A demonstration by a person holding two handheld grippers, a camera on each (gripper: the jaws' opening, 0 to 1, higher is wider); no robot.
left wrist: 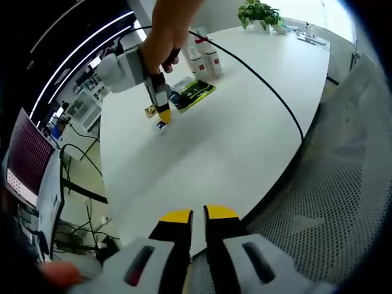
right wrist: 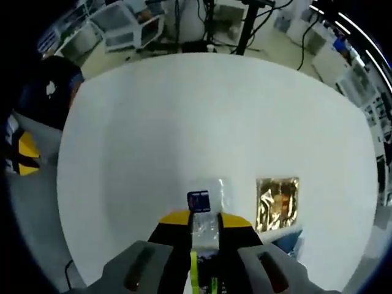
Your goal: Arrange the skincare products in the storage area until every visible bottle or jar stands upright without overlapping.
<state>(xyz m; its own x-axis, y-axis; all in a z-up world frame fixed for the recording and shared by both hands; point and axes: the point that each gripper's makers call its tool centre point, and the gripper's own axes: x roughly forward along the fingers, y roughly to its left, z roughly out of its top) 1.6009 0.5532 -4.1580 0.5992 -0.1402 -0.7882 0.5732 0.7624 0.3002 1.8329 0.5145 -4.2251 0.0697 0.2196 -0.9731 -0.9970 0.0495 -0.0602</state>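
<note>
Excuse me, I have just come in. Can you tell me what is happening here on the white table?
A person is working at a white table with a handheld tool in each hand. The right tool is closed on a small clear packet with a blue label, held low over the table beside a gold foil sachet. The left tool hangs back at the table edge, jaws nearly together, holding nothing. Farther off, white bottles stand upright near a green and black package.
</note>
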